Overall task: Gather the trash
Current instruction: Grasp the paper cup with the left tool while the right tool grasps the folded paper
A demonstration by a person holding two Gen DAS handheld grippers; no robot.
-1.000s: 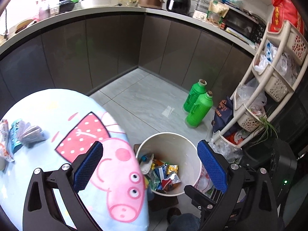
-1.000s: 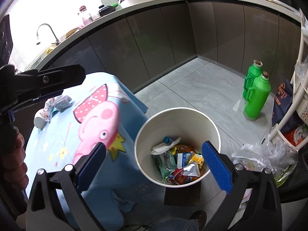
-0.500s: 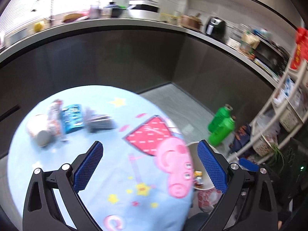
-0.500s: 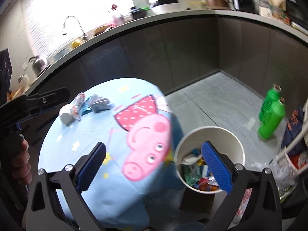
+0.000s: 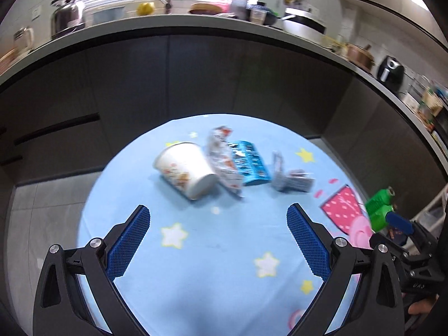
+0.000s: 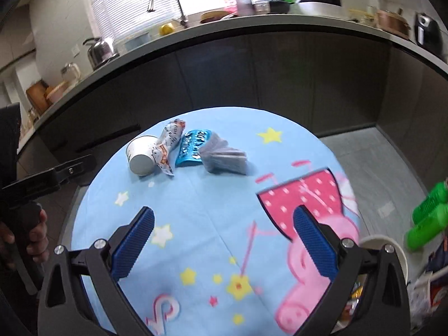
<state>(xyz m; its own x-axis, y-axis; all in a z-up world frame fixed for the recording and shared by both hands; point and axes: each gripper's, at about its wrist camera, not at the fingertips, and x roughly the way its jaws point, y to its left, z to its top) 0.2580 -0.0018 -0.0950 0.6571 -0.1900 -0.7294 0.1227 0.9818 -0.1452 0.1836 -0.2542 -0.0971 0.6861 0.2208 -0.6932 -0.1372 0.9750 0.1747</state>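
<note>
On the round table's blue cartoon cloth (image 5: 212, 252) (image 6: 212, 224) lies a row of trash: a tipped white paper cup (image 5: 186, 172) (image 6: 141, 154), a crumpled white wrapper (image 5: 224, 162) (image 6: 166, 145), a blue packet (image 5: 250, 162) (image 6: 190, 147) and a grey folded packet (image 5: 292, 180) (image 6: 225, 158). My left gripper (image 5: 218, 238) hangs open above the cloth, short of the cup and wrappers, nothing between its fingers. My right gripper (image 6: 224, 238) is open too, over the cloth's near side, empty. The white trash bin (image 6: 392, 249) shows at the lower right.
Dark kitchen cabinets under a grey counter (image 6: 252, 28) curve behind the table. Two green bottles (image 6: 428, 218) stand on the tiled floor to the right. A hand (image 6: 33, 238) holds the left gripper's handle at the left edge of the right wrist view.
Both grippers swung left, away from the trash bin and over the table. The cup, wrappers and packets moved from the far left edge into the middle of both views. Both stayed open.
</note>
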